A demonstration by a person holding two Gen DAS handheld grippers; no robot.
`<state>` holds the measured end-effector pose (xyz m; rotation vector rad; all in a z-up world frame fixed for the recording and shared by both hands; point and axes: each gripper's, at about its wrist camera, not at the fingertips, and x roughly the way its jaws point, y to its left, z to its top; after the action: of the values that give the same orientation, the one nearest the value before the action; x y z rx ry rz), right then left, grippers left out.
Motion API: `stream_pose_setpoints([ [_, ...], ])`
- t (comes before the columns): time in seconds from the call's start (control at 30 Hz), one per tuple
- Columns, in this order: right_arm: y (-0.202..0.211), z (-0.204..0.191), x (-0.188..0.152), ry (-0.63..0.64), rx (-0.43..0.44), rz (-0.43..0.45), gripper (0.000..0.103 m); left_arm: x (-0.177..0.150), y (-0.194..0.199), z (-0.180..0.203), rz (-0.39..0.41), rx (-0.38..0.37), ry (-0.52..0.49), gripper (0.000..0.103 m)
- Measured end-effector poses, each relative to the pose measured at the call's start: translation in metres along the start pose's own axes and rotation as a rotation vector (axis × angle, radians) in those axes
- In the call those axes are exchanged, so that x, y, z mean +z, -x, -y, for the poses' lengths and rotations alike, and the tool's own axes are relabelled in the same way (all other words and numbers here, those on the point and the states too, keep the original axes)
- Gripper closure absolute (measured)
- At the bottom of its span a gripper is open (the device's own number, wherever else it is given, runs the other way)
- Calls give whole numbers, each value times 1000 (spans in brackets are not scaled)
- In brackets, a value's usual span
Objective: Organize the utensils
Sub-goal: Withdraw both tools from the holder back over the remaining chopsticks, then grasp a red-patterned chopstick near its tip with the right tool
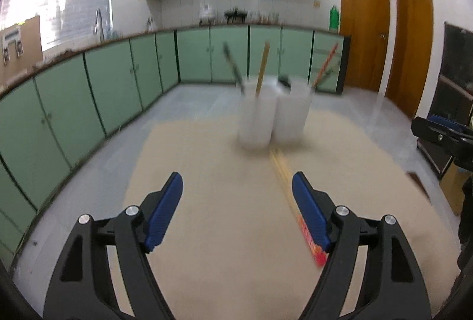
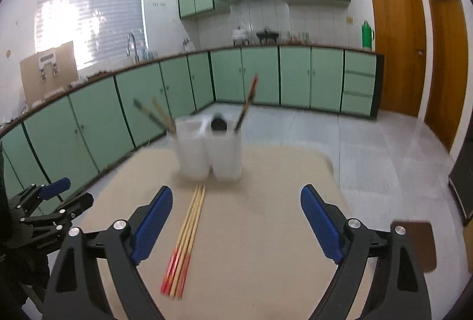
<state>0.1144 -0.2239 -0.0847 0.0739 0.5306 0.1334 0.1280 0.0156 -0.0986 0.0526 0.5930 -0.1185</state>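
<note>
Two white utensil holders (image 2: 210,151) stand side by side at the far middle of the beige table (image 2: 260,231), with chopsticks sticking out of them; they also show in the left wrist view (image 1: 273,116). A bundle of wooden chopsticks with red ends (image 2: 184,240) lies flat on the table in front of the holders, also in the left wrist view (image 1: 295,207) beside my left gripper's right finger. My left gripper (image 1: 237,207) is open and empty above the table. My right gripper (image 2: 236,225) is open and empty, with the bundle just right of its left finger.
Green kitchen cabinets (image 2: 147,101) run along the far wall and left side. Wooden doors (image 2: 396,48) stand at the right. A brown chair seat (image 2: 419,243) sits off the table's right edge. My left gripper (image 2: 50,201) shows at the left edge of the right wrist view.
</note>
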Motion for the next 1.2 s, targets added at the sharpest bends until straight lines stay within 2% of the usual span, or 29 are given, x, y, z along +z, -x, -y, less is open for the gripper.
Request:
stream_pose_setpoints([
  [0.17, -17, -8, -45, -23, 3, -106, 16, -39, -14, -6, -94, 11, 10, 29],
  [0.3, -31, -23, -78, -21, 4, -176, 16, -58, -23, -3, -142, 23, 8, 27],
  [0.5, -47, -38, -101, -1, 12, -250, 19, -75, -29, -2, -205, 30, 6, 27],
  [0.87, -61, -54, -110, 33, 38, -312, 46, -76, -35, -13, -238, 46, 35, 26],
  [1.2, -63, -63, -108, 65, 48, -310, 59, -74, -39, -13, -240, 37, 51, 26],
])
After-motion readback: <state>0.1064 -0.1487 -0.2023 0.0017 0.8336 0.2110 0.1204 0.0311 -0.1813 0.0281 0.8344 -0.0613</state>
